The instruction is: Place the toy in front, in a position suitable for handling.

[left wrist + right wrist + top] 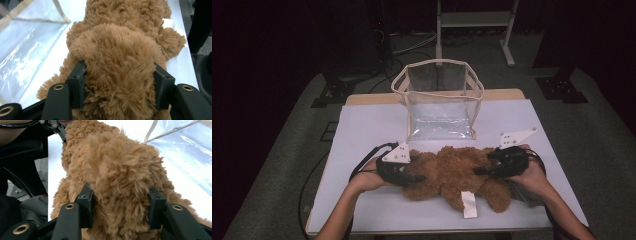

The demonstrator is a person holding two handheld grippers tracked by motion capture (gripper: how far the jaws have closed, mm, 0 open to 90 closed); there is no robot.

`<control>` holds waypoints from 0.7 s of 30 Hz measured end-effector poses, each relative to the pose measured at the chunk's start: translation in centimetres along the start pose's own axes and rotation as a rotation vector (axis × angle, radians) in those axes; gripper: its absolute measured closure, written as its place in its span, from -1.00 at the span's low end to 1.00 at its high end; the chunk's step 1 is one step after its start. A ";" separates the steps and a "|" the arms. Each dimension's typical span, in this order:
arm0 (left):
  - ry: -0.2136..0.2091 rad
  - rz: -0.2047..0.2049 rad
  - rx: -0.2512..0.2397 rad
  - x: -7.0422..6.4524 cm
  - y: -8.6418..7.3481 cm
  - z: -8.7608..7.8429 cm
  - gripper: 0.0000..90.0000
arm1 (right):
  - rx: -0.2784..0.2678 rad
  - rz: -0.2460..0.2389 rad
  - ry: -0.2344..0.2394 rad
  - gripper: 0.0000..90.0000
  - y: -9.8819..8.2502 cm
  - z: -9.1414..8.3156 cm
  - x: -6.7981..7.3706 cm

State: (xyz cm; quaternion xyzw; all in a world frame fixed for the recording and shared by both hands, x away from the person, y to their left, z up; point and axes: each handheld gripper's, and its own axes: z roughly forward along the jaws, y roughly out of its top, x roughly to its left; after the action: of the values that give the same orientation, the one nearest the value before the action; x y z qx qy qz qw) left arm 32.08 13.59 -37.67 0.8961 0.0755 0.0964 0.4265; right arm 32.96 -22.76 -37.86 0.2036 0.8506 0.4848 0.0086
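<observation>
A: Brown fur, that's the teddy bear (457, 172); it lies across the near half of the white table (362, 125), at six o'clock from the clear bag (439, 100).

B: And your grippers?

A: My left gripper (412, 178) clamps the bear's end at nine o'clock; in the left gripper view its pads (79, 85) sink into the fur. My right gripper (479, 170) pinches the end at three o'clock, fur bulging between its pads (86, 205).

B: Anything else?

A: A white tag (469, 204) sticks out of the bear toward six o'clock, flat on the table.
</observation>
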 end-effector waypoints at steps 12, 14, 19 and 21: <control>-0.002 -0.023 -0.041 0.1 -0.2 -0.3 -0.35 | -0.011 0.028 0.012 -0.11 -1.0 0.1 -0.5; -0.002 -0.022 -0.050 0.1 -0.2 -0.5 -0.39 | -0.012 0.034 0.017 -0.14 -1.0 -0.3 -0.6; 0.009 -0.038 -0.097 0.1 -0.2 -1.5 -0.46 | -0.024 0.049 0.034 -0.17 -0.6 -1.6 -1.0; 0.013 -0.040 -0.100 0.0 -0.2 -1.7 -0.48 | -0.027 0.050 0.036 -0.17 -0.5 -1.9 -1.1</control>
State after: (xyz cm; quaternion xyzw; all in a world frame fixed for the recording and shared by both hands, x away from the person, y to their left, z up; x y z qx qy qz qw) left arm 31.72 14.99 -36.79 0.8715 0.0911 0.0972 0.4719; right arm 33.38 -24.87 -37.45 0.2160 0.8387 0.4996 -0.0160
